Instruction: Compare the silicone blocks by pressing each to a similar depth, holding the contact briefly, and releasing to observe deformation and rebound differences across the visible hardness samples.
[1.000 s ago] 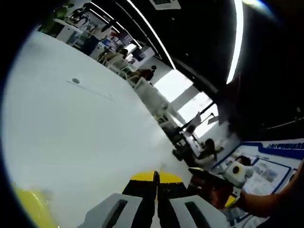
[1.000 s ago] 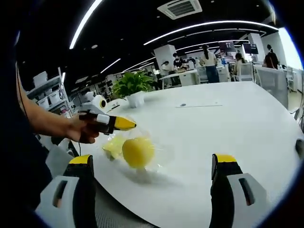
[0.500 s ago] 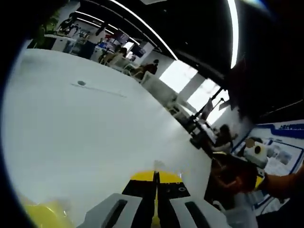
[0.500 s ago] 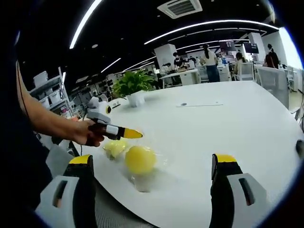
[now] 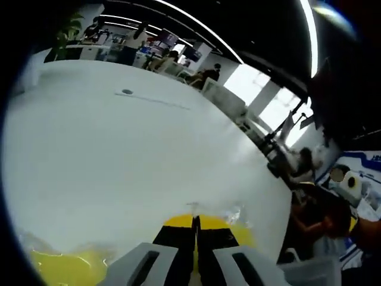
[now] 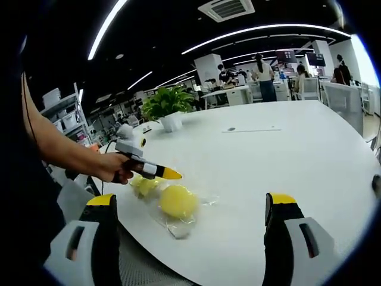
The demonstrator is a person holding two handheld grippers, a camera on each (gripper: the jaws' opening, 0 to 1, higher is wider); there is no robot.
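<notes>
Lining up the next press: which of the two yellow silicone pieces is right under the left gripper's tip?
The smaller, paler yellow piece, partly hidden under the shut left gripper. The bigger round yellow piece lies beside it, in clear wrap.

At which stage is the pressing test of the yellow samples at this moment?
Nothing shows as finished. In hand: the left gripper, jaws shut, has its yellow tip at the round yellow sample in clear wrap; whether it presses yet, I cannot tell. Left: the smaller yellow sample beside it. The right gripper is open.

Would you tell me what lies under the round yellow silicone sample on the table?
The yellow sample sits on crinkled clear plastic wrap spread over the white table. The contact area beneath it is hidden.
</notes>
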